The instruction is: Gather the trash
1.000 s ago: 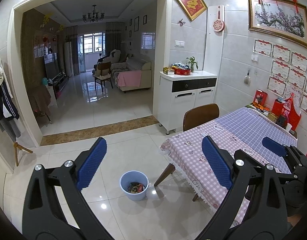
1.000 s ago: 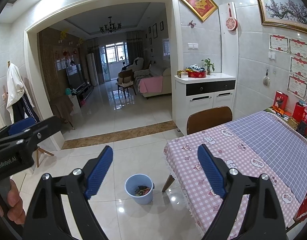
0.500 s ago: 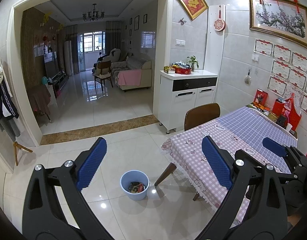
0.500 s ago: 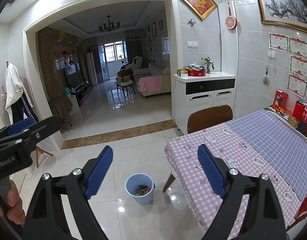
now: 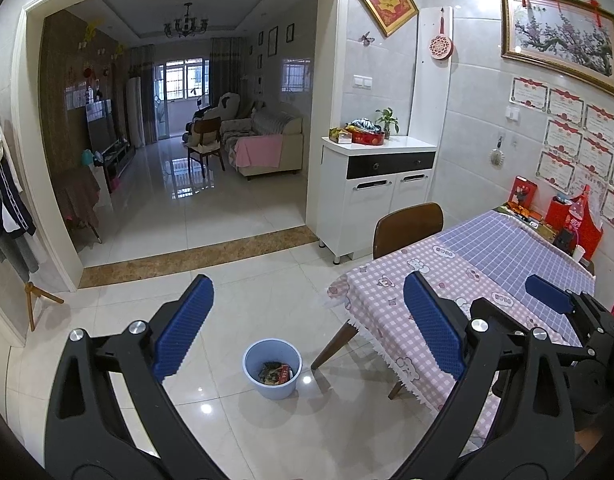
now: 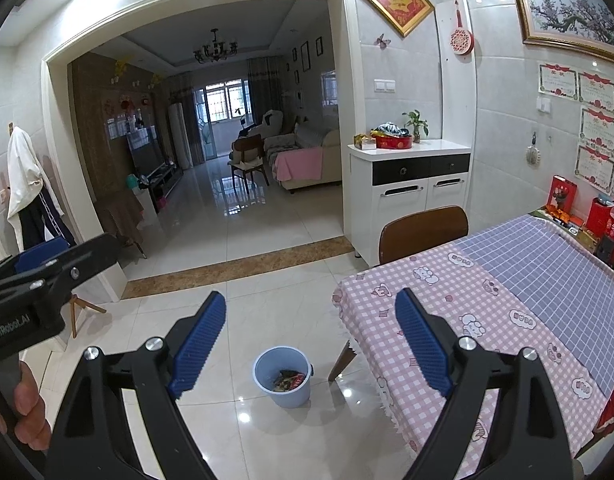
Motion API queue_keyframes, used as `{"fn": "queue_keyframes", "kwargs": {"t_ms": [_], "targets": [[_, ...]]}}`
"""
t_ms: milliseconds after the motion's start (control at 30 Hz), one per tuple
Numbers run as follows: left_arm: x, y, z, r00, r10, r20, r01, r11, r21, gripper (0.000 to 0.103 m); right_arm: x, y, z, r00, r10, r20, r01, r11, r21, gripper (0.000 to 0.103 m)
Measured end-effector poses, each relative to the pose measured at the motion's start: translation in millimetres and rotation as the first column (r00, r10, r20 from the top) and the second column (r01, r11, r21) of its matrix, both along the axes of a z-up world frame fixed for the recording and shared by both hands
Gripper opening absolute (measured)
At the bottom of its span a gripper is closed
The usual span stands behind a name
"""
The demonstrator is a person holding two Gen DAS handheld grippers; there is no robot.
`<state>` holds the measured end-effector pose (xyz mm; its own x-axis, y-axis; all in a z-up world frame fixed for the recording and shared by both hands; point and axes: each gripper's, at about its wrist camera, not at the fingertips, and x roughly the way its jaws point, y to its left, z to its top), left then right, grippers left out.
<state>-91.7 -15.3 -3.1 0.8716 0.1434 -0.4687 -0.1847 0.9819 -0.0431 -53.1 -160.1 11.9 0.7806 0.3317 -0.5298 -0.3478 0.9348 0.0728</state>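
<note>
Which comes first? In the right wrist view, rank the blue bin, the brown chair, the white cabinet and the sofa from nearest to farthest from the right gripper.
From the right gripper, whose jaws stand open:
1. Blue bin, on the floor just ahead, by the table corner.
2. Brown chair, right, at the table's far end.
3. White cabinet, behind the chair, against the wall.
4. Sofa, beyond the archway.

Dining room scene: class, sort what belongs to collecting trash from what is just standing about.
Belongs to the job:
blue bin
wrappers in it
left tool, open
right tool, open

Standing about:
checked tablecloth
brown chair
white cabinet
</note>
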Motion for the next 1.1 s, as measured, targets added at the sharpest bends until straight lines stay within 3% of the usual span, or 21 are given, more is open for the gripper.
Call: {"fn": "queue_keyframes", "kwargs": {"t_ms": [667, 1100], "targets": [[18.5, 38.0, -16.3, 0.999, -0.003, -0.043, 0.002, 1.000, -0.020, 0.094, 21.2, 38.8, -15.6, 0.999, -0.020, -0.046, 0.019, 1.000, -0.008, 0.085], [69.9, 49.1, -21.0, 0.996, 0.043, -0.075, -0.043, 0.999, 0.001, 0.094, 84.2, 41.7, -27.8, 0.997, 0.027, -0.077, -0.027, 1.000, 0.004, 0.085]]}}
